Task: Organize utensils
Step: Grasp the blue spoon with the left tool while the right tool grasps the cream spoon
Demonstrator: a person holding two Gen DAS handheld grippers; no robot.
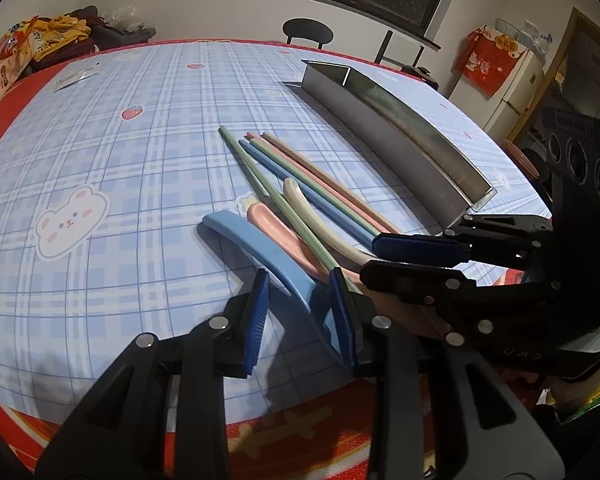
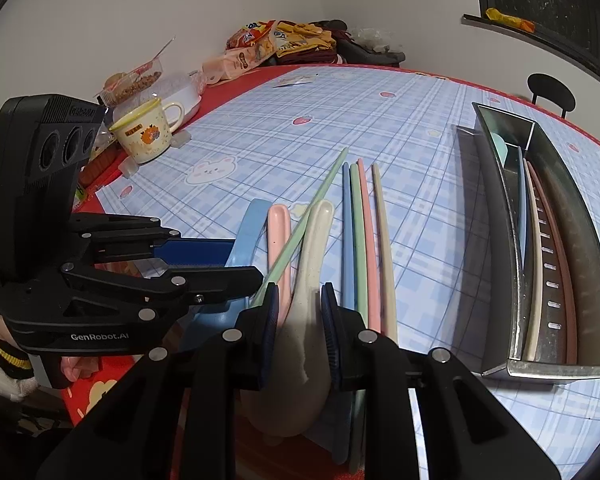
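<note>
Blue [image 1: 260,248], pink [image 1: 272,224] and cream [image 1: 319,220] spoons lie bunched on the checked tablecloth, crossed by a loose green chopstick [image 1: 252,168]. Beside them lie several more chopsticks [image 2: 363,240], side by side. My left gripper [image 1: 300,280] straddles the blue spoon's handle; cloth shows between the handle and the left pad, so the jaws are open. My right gripper [image 2: 299,292] is shut on the cream spoon [image 2: 311,256]. The green chopstick [image 2: 300,240] rests across its left finger. The steel utensil tray [image 2: 515,264] at the right holds several utensils.
A cartoon mug [image 2: 148,132], food containers and snack bags [image 2: 252,48] crowd the table's far left corner, with folded clothes behind. A black chair [image 2: 551,92] stands past the far edge. A white fridge [image 1: 511,76] is beyond the tray. The red table rim runs just under my grippers.
</note>
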